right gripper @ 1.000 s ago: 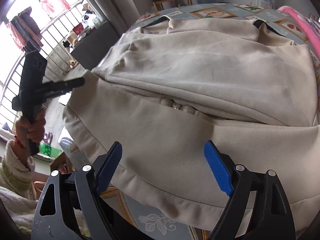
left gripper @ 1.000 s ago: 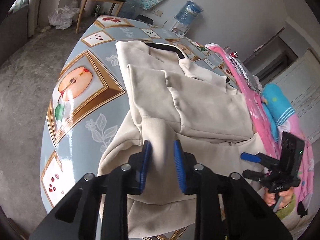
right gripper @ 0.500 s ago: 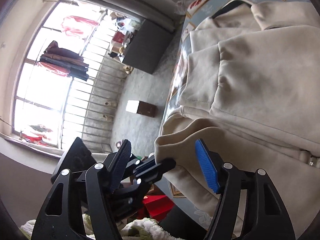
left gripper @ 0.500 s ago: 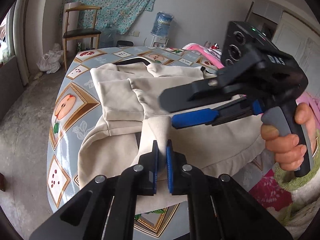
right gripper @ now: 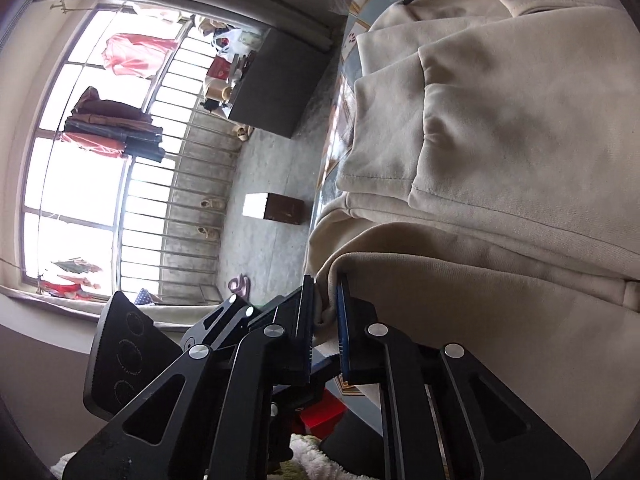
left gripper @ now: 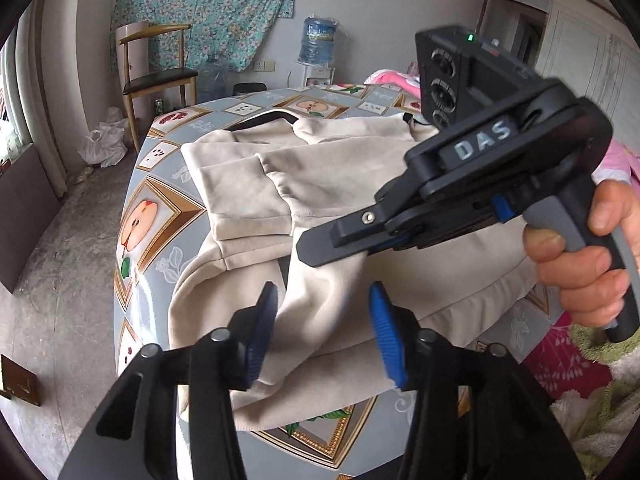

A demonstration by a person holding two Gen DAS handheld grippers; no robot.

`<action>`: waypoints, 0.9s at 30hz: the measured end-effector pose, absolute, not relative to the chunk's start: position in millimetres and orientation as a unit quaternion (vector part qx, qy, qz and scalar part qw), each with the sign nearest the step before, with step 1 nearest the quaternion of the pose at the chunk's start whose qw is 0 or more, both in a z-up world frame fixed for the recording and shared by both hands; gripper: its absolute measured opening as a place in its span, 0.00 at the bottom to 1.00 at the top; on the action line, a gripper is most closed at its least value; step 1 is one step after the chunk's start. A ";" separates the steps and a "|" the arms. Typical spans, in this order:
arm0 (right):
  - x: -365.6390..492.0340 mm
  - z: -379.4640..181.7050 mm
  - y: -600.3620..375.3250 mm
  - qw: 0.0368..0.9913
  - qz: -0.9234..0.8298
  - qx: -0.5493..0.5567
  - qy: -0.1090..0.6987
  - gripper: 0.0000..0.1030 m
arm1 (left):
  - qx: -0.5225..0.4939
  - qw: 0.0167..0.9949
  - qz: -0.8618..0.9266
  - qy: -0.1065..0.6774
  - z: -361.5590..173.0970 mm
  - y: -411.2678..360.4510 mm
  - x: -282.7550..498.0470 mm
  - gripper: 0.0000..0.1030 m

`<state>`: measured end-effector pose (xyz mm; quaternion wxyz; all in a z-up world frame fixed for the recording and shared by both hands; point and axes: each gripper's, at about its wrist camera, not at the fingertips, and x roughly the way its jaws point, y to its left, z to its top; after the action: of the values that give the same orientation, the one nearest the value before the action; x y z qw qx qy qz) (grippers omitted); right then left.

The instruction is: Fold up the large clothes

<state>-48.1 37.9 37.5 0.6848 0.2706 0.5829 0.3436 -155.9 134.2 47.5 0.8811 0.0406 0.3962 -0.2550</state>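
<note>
Chair [left gripper: 158,80] and crumpled plastic bag [left gripper: 102,146] sit at the upper left of the left wrist view, against a wall hung with flowered cloth [left gripper: 208,4]. Moving right, the patterned table [left gripper: 160,216] fills the middle, and the cream garment [left gripper: 320,176] lies spread over it, partly folded, its lower edge hanging toward the bottom of the frame. At lower centre the left gripper [left gripper: 324,332] has its jaws opening, a raised strip of the garment running up between the blue pads without being pressed. Right of centre, the right gripper [left gripper: 340,240] comes in from a hand [left gripper: 588,256] at the right edge and pinches that same strip of fabric. A water bottle [left gripper: 320,44] stands at the far wall. In the right wrist view, a barred window [right gripper: 100,160] fills the left; at lower centre the right gripper's jaws are closing tightly on the garment's hem fold.
</note>
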 end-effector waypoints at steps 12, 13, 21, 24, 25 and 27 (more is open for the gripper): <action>-60.1 44.0 1.3 0.686 0.358 0.313 0.551 0.25 | 0.009 0.873 -0.258 0.414 31.4 136.6 -130.4 0.07; -64.6 48.1 -9.0 0.695 0.352 0.314 0.543 0.28 | 0.004 0.873 -0.254 0.417 30.7 136.7 -129.5 0.05; -127.6 86.7 -193.5 0.842 0.163 0.246 0.452 0.63 | 0.003 0.869 -0.226 0.441 34.0 131.0 -128.9 0.05; -131.0 77.9 -257.9 0.857 0.075 0.221 0.459 0.64 | 0.003 0.866 -0.207 0.455 32.2 127.4 -126.7 0.05; -128.3 72.7 -272.5 0.855 0.061 0.224 0.464 0.64 | 0.005 0.865 -0.201 0.459 32.1 125.8 -126.2 0.05; -121.0 60.2 -295.2 0.848 0.057 0.237 0.471 0.64 | 0.012 0.865 -0.188 0.465 32.3 122.4 -125.6 0.05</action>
<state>-121.0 -295.2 60.2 0.8479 0.2371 0.4707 0.0568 -125.6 122.4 32.3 0.8649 0.0118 0.4652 -0.1884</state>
